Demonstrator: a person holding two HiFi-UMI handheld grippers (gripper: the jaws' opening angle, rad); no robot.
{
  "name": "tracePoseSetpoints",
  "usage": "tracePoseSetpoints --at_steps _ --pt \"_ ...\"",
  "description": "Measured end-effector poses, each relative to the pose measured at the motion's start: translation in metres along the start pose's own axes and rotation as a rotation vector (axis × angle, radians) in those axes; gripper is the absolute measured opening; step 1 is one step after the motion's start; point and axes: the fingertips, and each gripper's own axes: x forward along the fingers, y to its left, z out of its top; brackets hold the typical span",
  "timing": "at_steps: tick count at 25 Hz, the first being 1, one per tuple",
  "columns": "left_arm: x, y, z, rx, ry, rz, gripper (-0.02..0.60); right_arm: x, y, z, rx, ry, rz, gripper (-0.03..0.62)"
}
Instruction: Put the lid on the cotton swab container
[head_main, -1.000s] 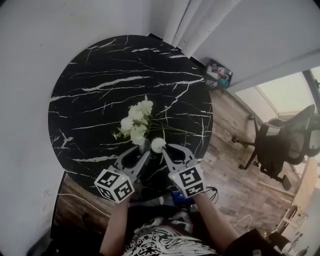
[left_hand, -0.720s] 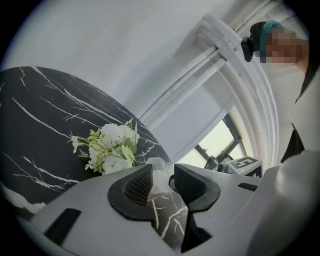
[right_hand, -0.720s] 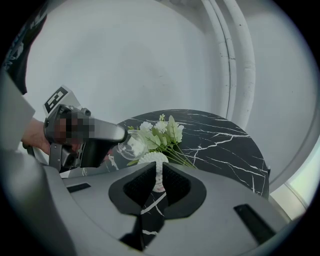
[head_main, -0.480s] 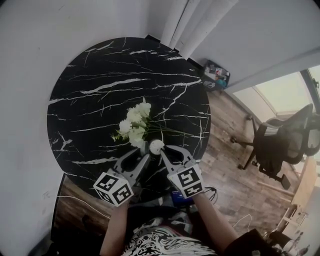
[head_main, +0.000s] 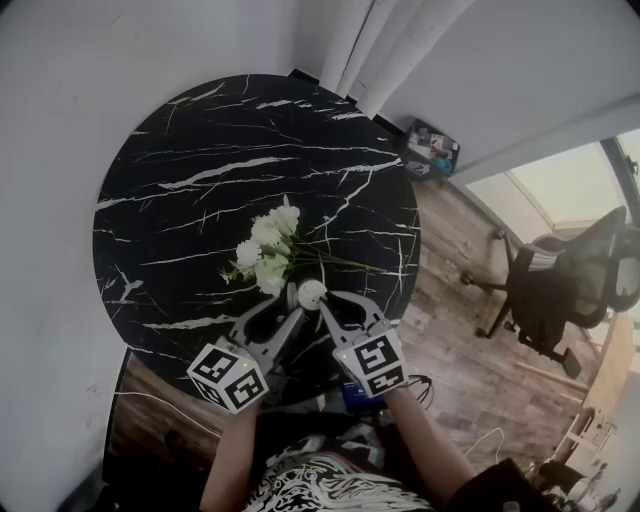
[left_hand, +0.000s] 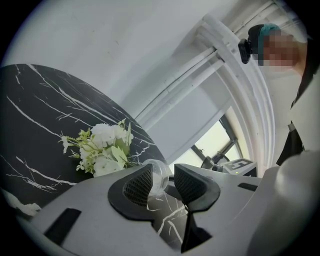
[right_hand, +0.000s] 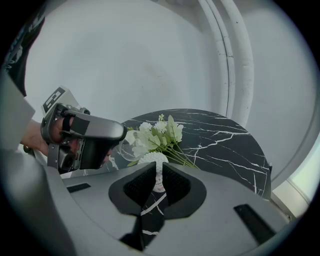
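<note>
My right gripper (head_main: 322, 300) is shut on the cotton swab container (head_main: 312, 292), a small tub packed with white swab heads; in the right gripper view the container (right_hand: 154, 161) stands upright between the pads of that gripper (right_hand: 156, 182). My left gripper (head_main: 291, 298) is close beside it on the left, shut on the clear plastic lid (left_hand: 159, 173), which sits tilted between its black pads (left_hand: 138, 186). The right gripper view shows the lid (right_hand: 125, 145) just left of the container's top, slightly apart from it. Both hang over the near edge of the black marble table (head_main: 200, 150).
A bunch of white flowers (head_main: 268, 250) with green stems lies on the table just beyond the grippers. An office chair (head_main: 570, 290) stands on the wooden floor to the right, and a small box (head_main: 435, 150) sits by the wall.
Both grippers have crept slightly forward and closer together, still holding the lid and the container; the head view shifted a little.
</note>
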Motion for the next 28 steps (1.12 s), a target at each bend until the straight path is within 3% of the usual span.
tracePoseSetpoints --at_steps 14,28 --pt "0.014 -0.006 -0.005 0.006 0.026 -0.021 0.14 0.0 -0.003 0.0 0.033 -0.013 0.005 0.021" --pt "0.021 -0.006 -0.011 -0.01 0.041 -0.032 0.14 -0.001 -0.007 -0.002 0.164 -0.048 0.035 0.021"
